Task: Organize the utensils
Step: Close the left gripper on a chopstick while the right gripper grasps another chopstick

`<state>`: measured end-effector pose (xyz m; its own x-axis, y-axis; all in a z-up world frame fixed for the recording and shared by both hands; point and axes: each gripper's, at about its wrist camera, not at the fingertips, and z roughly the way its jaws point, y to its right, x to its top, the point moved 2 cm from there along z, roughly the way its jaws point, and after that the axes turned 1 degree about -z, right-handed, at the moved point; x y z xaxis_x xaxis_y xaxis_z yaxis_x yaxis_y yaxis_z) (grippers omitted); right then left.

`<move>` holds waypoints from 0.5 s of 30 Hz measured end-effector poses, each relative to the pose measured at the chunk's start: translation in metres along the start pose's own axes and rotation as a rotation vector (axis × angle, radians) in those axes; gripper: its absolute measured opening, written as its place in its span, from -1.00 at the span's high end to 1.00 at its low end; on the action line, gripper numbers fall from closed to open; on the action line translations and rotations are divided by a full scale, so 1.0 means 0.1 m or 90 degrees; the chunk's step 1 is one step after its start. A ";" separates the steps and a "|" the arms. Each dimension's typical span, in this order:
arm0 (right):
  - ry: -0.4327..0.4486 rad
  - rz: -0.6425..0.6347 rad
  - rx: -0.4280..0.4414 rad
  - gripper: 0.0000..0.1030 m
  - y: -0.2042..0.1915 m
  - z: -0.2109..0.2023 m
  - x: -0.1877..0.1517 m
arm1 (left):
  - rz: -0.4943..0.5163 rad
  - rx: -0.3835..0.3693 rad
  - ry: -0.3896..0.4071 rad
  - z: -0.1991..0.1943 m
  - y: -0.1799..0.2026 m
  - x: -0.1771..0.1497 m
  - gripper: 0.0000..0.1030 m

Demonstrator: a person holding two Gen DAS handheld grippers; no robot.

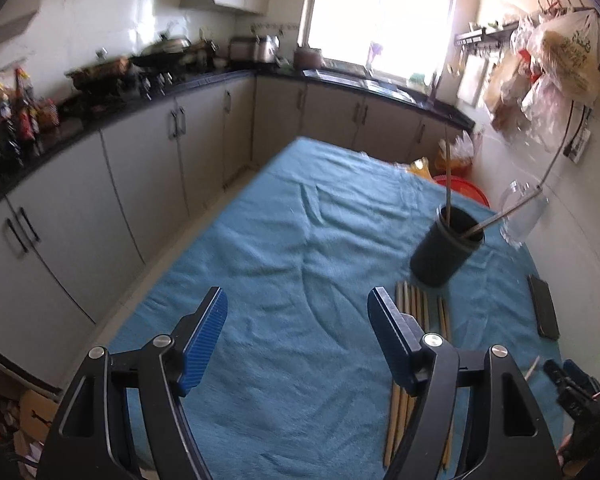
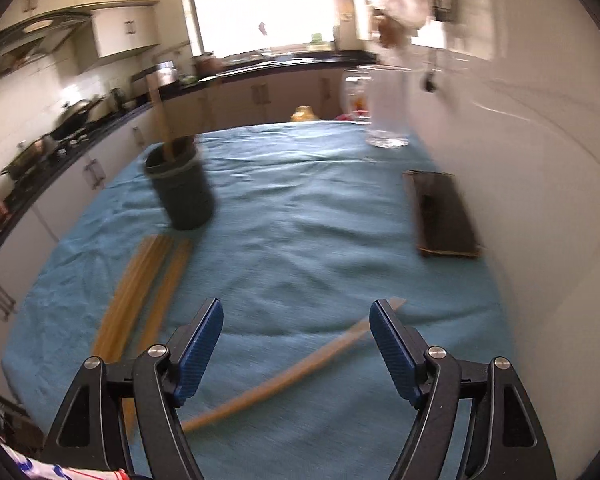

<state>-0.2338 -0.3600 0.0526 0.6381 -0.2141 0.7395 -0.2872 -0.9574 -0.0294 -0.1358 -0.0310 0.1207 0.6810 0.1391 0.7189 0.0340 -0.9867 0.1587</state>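
Only right wrist shows loose chopstick (image 2: 296,368) under fingers (image 2: 198,350).

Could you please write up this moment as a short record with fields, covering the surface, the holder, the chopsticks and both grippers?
surface: table under a blue cloth
holder: dark cup, upright, sticks already inside
loose chopsticks: bundle on the cloth near the cup; single chopstick lying apart
other items: dark flat case, clear glass jar
left gripper: open, empty
right gripper: open, empty, above the single chopstick

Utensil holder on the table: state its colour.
Black; the utensil holder shows sharpest in the left wrist view.
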 end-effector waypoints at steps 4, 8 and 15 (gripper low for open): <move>-0.027 0.056 -0.036 -0.55 0.34 -0.02 -0.15 | 0.016 -0.054 -0.057 0.29 0.10 -0.12 -0.39; -0.061 0.107 -0.022 -0.55 0.50 0.01 -0.32 | 0.055 -0.114 -0.116 0.54 0.32 -0.25 0.04; -0.083 0.093 0.013 -0.44 0.32 0.12 -0.39 | 0.126 -0.145 -0.167 0.97 0.70 -0.29 0.39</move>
<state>-0.2595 -0.3850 0.0146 0.6781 -0.3735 0.6329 -0.3699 -0.9177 -0.1453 -0.0827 -0.1124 0.0452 0.8224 -0.1077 0.5586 -0.2601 -0.9444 0.2010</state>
